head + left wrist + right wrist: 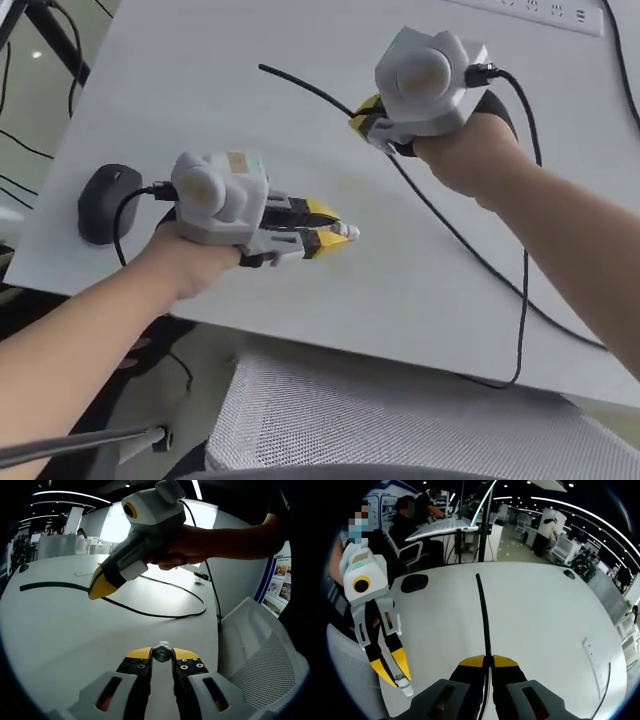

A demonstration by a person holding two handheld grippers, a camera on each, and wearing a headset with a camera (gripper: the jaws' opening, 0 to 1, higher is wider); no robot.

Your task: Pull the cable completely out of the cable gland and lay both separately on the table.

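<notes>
Though already pulled apart, not yet laid separately on white table; left gripper clenched on cable gland; right gripper clamped on black cable; setting both down remains.

Left gripper clamps cable gland; right gripper grips cable.
</notes>
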